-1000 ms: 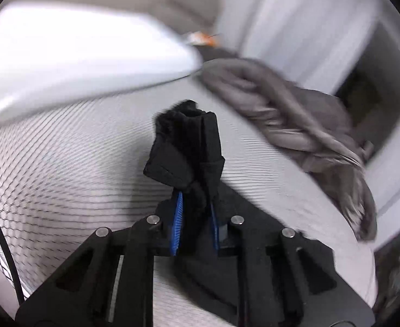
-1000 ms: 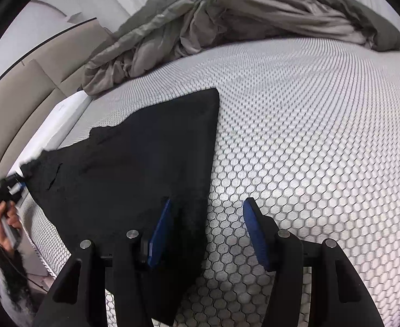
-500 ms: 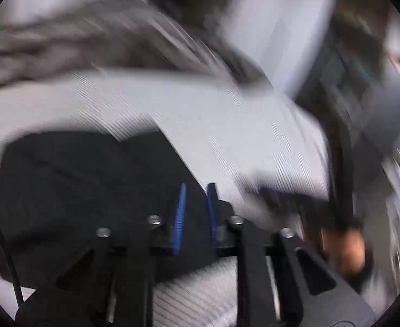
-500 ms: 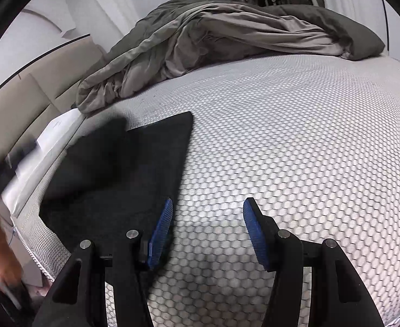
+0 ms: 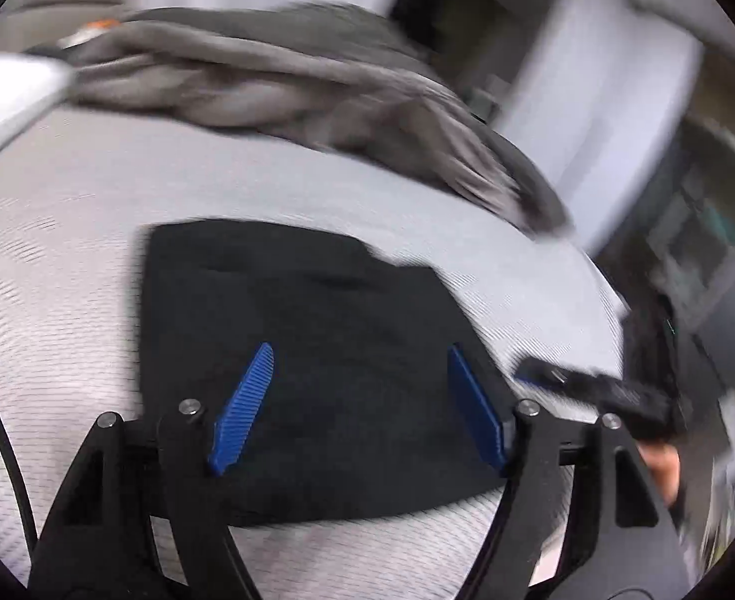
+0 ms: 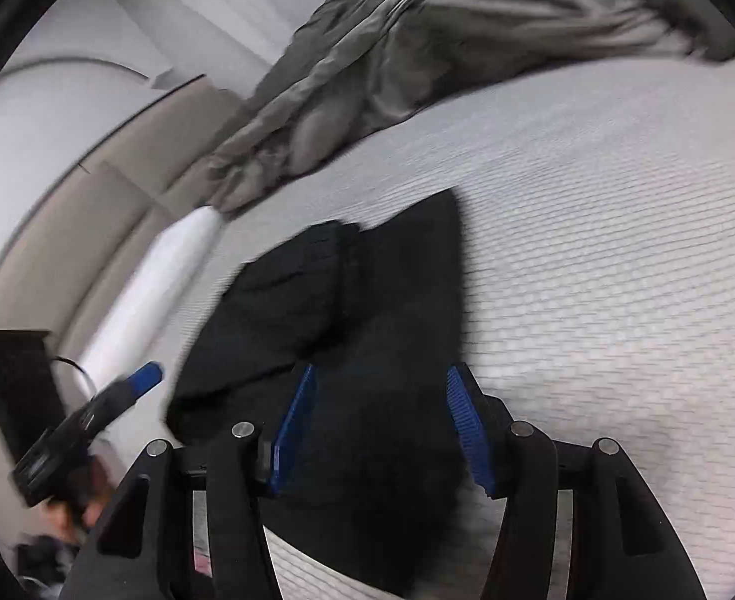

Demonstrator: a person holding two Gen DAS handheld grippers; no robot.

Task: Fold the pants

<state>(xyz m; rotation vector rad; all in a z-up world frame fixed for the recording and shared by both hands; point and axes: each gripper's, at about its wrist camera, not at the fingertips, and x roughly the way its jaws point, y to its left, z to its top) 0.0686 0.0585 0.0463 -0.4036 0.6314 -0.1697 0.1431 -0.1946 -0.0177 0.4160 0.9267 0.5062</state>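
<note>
Both jaws stand wide and hold nothing: my left gripper (image 5: 359,407) and right gripper (image 6: 380,432) hover just above the pants (image 5: 307,350), which lie in a dark folded bundle on the bed (image 5: 67,230), near its front edge. One layer in the right view looks askew and bunched toward the far-left corner, so I judge a careless pinch could grab only the top layer and drag the fold open. With the views blurred, I could also misjudge the edge and catch the sheet instead.
</note>
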